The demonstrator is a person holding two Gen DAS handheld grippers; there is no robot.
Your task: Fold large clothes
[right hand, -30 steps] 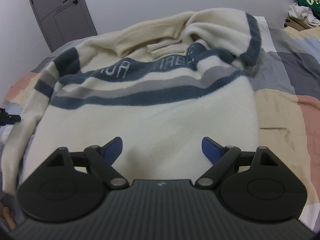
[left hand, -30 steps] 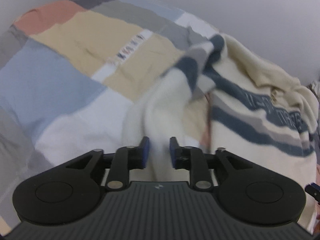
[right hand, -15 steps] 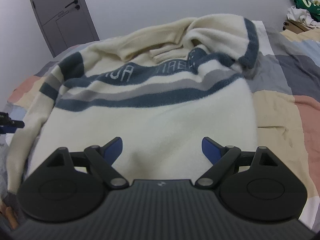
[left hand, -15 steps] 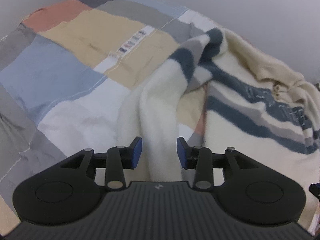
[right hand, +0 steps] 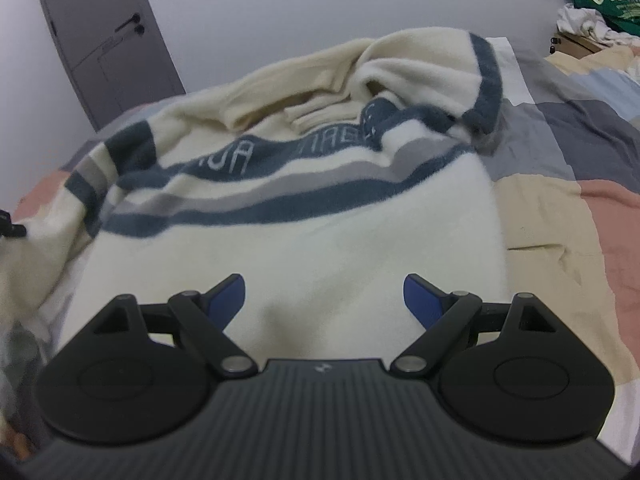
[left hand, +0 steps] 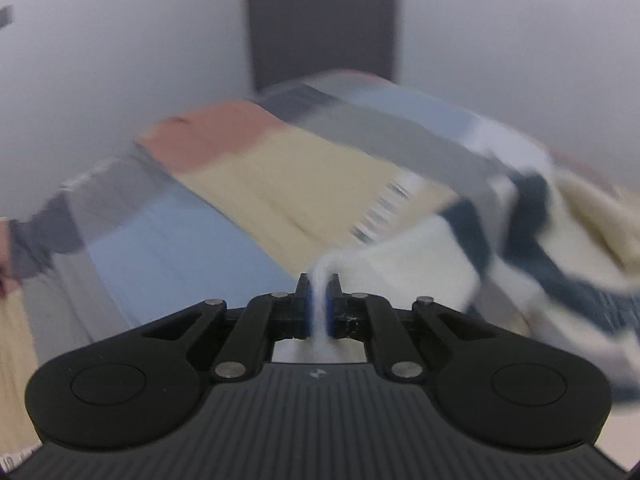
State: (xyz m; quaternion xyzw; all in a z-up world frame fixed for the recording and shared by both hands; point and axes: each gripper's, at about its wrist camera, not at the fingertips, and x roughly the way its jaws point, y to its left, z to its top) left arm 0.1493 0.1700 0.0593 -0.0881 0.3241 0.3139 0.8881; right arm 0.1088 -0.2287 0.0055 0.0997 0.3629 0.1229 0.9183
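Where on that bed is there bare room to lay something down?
Bare patchwork bedspread lies right of the cream sweater with navy stripes, and more left of the sleeve pinched by the left gripper. The middle is covered by the sweater; the clothes pile crowds the far right corner.

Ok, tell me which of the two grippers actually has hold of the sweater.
The left gripper: its blue pads are pinched shut on a fold of the cream sweater. The right gripper hangs over the sweater's body with its fingers spread wide, gripping nothing.
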